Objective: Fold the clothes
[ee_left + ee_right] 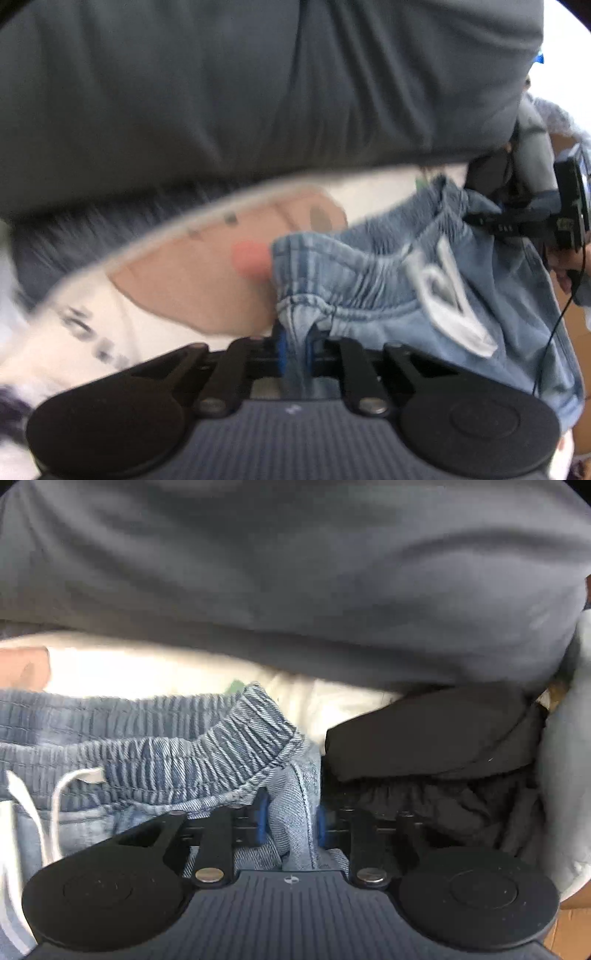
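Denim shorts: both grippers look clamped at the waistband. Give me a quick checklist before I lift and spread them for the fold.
1. Left gripper pinching the denim shorts at a waistband corner: ok, fabric sits between its blue pads.
2. Right gripper pinching the opposite waistband end: ok, a denim fold is pressed between its pads.
3. Elastic waistband stretched flat between the grips: not ok, it sags and bunches.
4. White drawstring clear of the pads: ok, it hangs loose off to the side.
5. Black garment separate from the shorts: cannot tell, it lies right against them.
6. Free space for spreading: cannot tell, the grey garment fills the view.
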